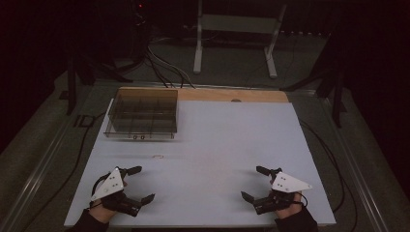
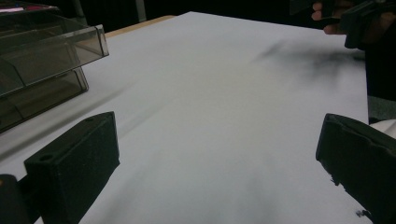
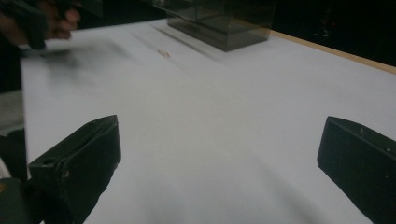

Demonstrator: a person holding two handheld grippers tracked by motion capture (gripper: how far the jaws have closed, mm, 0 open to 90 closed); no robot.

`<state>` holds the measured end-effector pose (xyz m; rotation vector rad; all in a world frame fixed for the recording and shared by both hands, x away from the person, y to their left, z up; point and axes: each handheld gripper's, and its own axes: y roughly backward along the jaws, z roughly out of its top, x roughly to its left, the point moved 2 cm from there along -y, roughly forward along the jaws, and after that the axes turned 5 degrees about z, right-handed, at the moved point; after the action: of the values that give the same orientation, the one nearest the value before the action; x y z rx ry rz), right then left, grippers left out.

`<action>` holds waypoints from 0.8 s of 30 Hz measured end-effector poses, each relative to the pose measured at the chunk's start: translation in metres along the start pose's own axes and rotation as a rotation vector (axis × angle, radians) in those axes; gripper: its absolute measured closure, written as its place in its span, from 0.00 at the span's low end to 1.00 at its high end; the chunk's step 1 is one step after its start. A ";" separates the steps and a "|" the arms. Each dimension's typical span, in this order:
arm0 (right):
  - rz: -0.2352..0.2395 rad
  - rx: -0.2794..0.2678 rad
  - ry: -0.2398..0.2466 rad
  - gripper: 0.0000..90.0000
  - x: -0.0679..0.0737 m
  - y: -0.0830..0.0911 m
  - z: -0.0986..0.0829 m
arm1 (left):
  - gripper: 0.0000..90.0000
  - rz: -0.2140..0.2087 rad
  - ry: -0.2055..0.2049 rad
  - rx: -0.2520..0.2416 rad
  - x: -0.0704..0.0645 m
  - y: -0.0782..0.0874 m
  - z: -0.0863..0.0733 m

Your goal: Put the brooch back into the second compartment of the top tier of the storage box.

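High view shows the big white desk [image 1: 217, 145] with lots of open room. A clear box [image 1: 142, 116] with little rooms sits at the far left, near a tiny ring [image 1: 157, 156]. Left claw [image 1: 142, 183] and right claw [image 1: 251, 182] are wide, holding nothing. Reaching fast could bump the box off the edge

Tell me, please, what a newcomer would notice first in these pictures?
Most striking is the smoky, see-through compartment box at the far left corner of the white table. Near the front edge, the left hand-held gripper and the right hand-held gripper face each other, both with jaws wide apart and holding nothing. A tiny pale ring lies just in front of the box.
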<state>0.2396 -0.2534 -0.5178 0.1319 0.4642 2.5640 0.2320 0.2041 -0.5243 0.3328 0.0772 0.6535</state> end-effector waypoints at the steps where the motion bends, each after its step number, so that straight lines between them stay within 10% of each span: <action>1: 0.005 0.000 -0.003 0.00 0.001 0.000 0.000 | 0.01 0.000 -0.005 0.007 0.000 0.000 0.000; 24: 0.006 -0.033 -0.010 0.00 0.004 0.004 0.004 | 0.01 -0.142 -0.047 0.065 -0.017 -0.003 0.019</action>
<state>0.2353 -0.2535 -0.5131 0.1341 0.4189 2.5741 0.2239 0.1864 -0.5083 0.4015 0.0768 0.5031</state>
